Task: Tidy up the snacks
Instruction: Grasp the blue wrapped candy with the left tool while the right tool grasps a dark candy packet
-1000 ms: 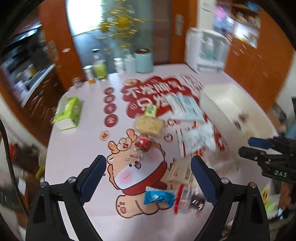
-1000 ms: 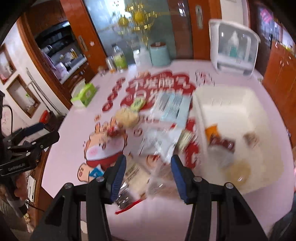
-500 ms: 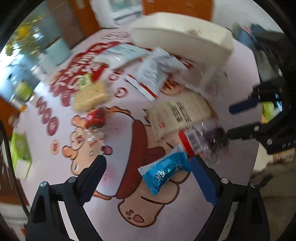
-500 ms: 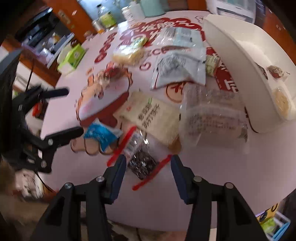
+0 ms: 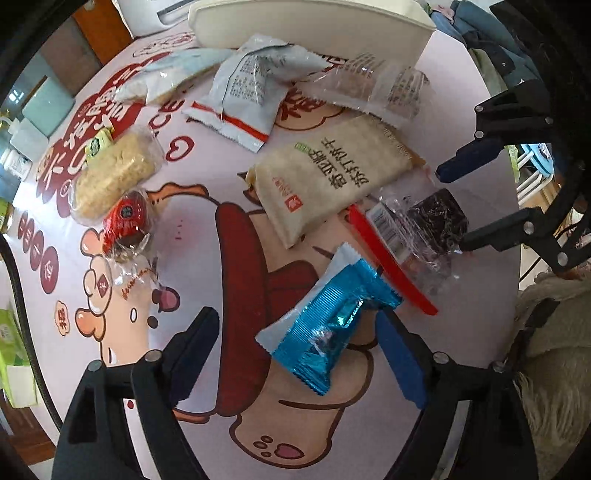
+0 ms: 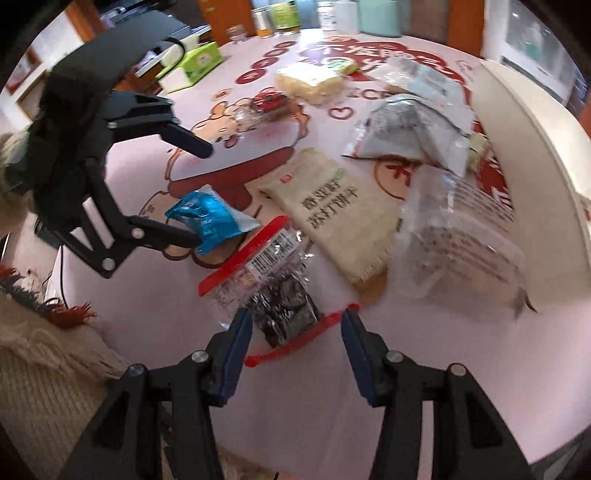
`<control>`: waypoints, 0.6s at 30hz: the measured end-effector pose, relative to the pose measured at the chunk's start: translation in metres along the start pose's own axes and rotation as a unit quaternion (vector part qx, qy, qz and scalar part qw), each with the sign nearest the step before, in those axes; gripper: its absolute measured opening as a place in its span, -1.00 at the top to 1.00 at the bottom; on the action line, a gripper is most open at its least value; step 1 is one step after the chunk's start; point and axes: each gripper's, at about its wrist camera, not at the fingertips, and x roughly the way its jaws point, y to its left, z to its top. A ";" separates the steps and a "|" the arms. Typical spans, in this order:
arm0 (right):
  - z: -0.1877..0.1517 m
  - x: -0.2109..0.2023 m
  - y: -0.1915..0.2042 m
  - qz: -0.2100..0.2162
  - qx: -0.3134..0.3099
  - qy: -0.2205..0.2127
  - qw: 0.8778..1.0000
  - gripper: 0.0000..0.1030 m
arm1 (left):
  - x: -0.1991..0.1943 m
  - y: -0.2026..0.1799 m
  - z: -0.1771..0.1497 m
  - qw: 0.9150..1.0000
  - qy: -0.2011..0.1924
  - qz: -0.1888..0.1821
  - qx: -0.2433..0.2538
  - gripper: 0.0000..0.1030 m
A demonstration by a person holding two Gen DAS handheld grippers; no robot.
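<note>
Both tools spread apart, empty: left tool point(image 5: 295, 343) straddles blue foil snack packet point(image 5: 332, 325), right tool point(image 6: 295, 332) at clear red-edged dark-snack bag point(image 6: 273, 284); most packets lie outside white plastic bin point(image 6: 524, 155).

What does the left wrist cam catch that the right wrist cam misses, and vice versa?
Left wrist only: the full outer wall of the white bin, seen side-on.

Right wrist only: the green tissue box in full and the bottles at the table's far edge.

Both: the blue snack packet between the open left gripper's fingers, the dark snack in the red-trimmed bag ahead of the open right gripper, and the beige cracker pack.
</note>
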 end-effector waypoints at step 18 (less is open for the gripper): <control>0.013 0.027 0.047 -0.047 -0.147 0.007 0.988 0.43 | 0.008 0.003 0.001 0.998 -0.019 0.000 -0.068 0.44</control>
